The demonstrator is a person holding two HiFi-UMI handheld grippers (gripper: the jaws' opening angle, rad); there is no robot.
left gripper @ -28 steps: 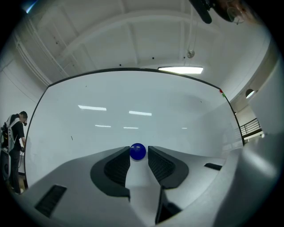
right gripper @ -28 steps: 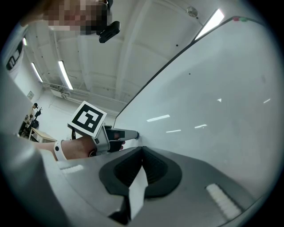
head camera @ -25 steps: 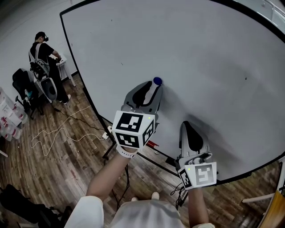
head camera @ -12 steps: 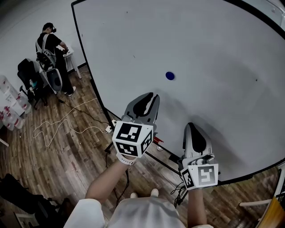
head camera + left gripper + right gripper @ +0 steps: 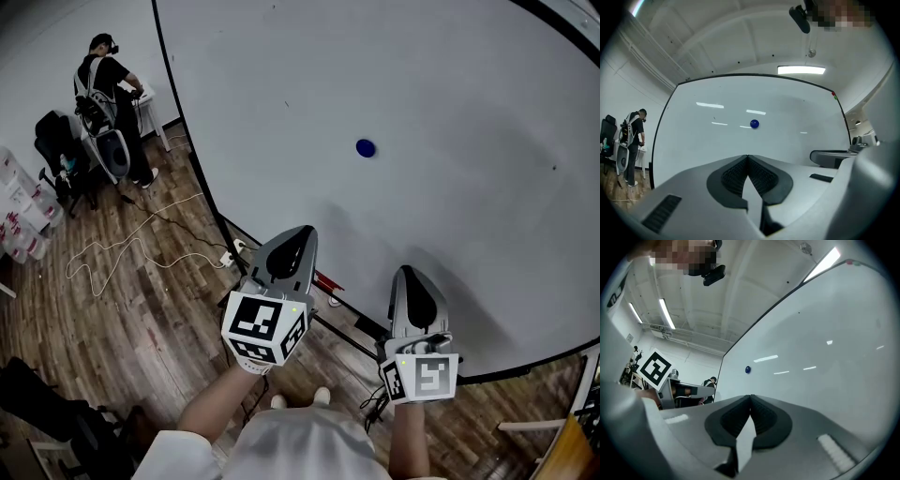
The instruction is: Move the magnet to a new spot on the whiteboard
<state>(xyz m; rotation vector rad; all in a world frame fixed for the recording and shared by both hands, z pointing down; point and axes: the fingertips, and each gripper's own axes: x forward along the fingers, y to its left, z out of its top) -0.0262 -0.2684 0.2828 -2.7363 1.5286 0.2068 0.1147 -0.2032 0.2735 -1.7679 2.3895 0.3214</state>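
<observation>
- Two tongs are in use, and both are closed with nothing between them. The left tongs [image 5: 747,157] press their ribbed black pads together along one seam, and the right tongs [image 5: 750,397] look the same in their own view.
- Neither pair touches the whiteboard [image 5: 469,103]. In the head view both point up at it from near its lower edge. The left pair is over the floor just beside the board's black frame, and the right pair is in front of the lower white surface.
- Each pair carries a cube with square markers at its near end: the left cube [image 5: 262,326] and the right cube [image 5: 419,375].
- The magnet [image 5: 365,147], small, round and blue, sits alone on the white surface, farther up the board and well apart from both pairs.
- In the left gripper view the magnet lies straight ahead, just above the closed tips. In the right gripper view it is small and sits just above the tips, almost in line with them.
- Below and to the left of the board is a wooden floor [image 5: 122,347], where a pale cable [image 5: 112,267] lies in loose loops.
- At the far left a person [image 5: 105,80] in dark clothes stands beside some grey equipment, near the wall.
</observation>
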